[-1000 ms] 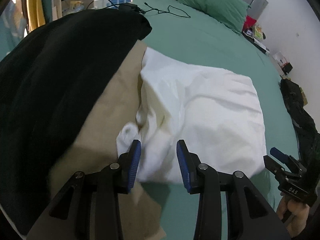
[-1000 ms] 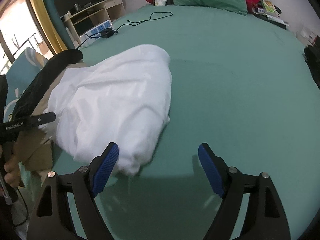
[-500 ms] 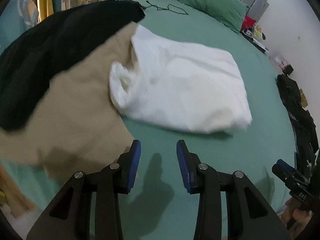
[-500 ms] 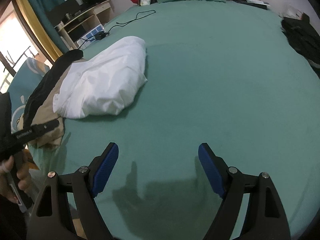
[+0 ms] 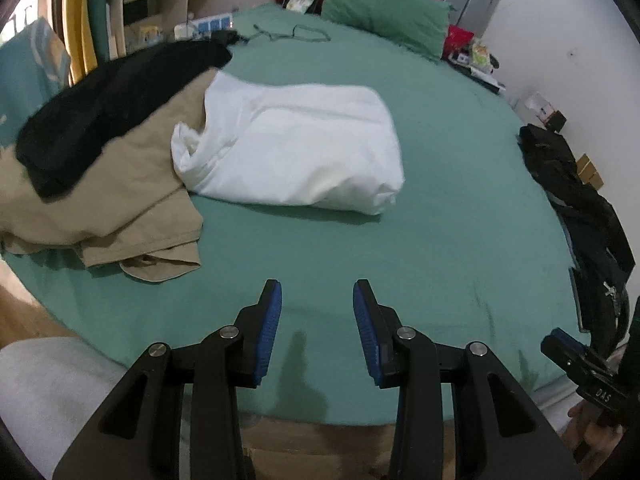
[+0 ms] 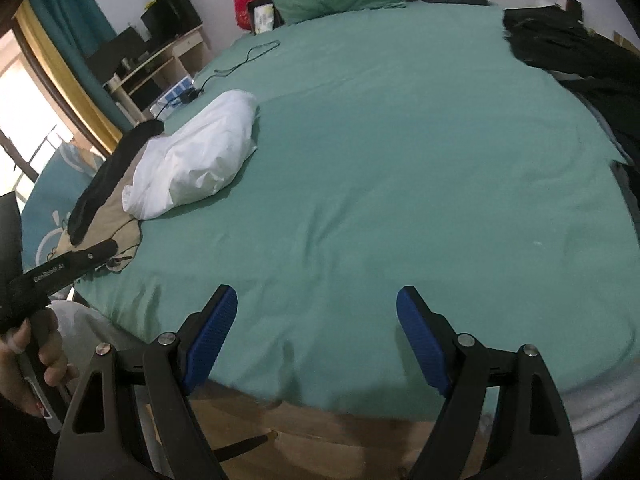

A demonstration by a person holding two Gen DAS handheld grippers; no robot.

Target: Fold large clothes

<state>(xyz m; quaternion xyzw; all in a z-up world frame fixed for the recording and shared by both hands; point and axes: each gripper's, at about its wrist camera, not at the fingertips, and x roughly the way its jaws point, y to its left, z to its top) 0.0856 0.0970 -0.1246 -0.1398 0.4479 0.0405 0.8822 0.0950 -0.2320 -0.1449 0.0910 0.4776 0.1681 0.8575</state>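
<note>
A folded white garment [image 5: 292, 144] lies on the green bed [image 5: 440, 240], left of centre; it also shows in the right wrist view [image 6: 196, 160]. It rests partly on a tan garment [image 5: 104, 200] with a black garment [image 5: 104, 104] on top. My left gripper [image 5: 316, 320] is open and empty, held over the bed's near edge, well short of the white garment. My right gripper [image 6: 316, 328] is open wide and empty over the near edge of the bed [image 6: 400, 160]. The left gripper's body [image 6: 60, 272] shows at the left of the right wrist view.
A pile of dark clothes [image 5: 580, 208] lies at the bed's right edge, also in the right wrist view [image 6: 580, 56]. A green pillow [image 5: 380, 4] and a black cable [image 5: 292, 34] lie at the head end. A desk [image 6: 160, 56] stands beyond the left side.
Both grippers have pulled back from the white garment toward the bed's near edge. The garment lies released on the bed and looks farther away.
</note>
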